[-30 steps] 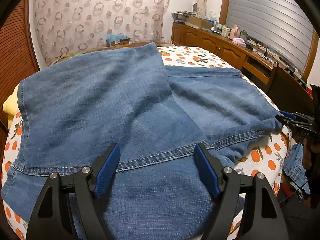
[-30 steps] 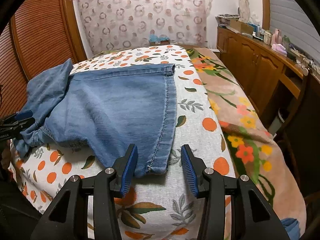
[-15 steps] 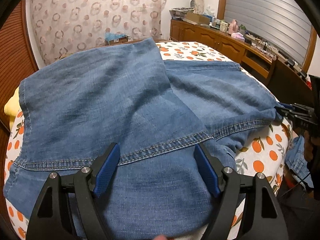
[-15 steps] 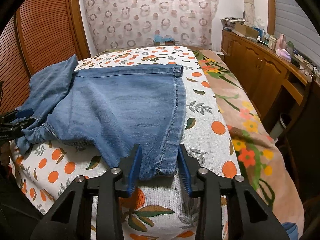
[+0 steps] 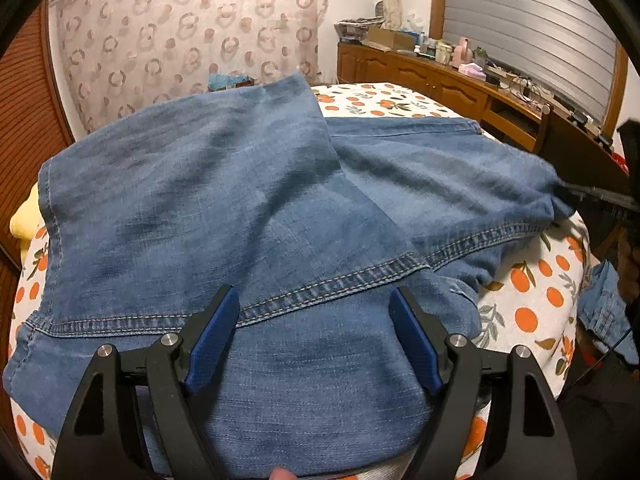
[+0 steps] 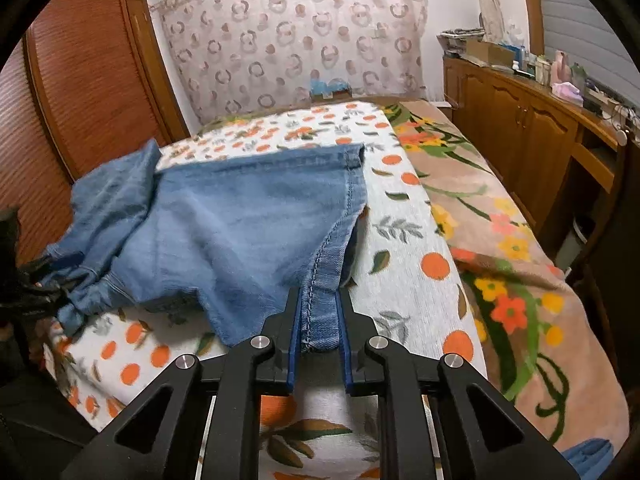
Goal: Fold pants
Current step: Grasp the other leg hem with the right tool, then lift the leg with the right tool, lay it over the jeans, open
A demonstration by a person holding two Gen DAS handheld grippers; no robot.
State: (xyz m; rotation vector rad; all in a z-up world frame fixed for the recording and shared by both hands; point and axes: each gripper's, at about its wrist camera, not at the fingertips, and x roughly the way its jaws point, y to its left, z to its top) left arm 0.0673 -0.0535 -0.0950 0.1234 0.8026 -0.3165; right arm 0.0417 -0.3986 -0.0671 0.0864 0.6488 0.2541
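Pinching the pants (image 6: 256,224) hem, we had our right gripper (image 6: 319,312) clamped at the bedspread's (image 6: 400,280) near edge, left gripper (image 5: 314,320) spread wide, empty, above denim lying there.

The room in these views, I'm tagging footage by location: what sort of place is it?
Most likely a home bedroom: a bed under an orange-print cover, a patterned curtain, and a cluttered wooden sideboard along the wall.

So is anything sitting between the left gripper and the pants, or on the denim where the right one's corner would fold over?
Nothing visible. The left gripper hangs open directly over the pants. The right gripper is shut on the hemmed corner, and the denim beyond it lies bare on the bedspread.
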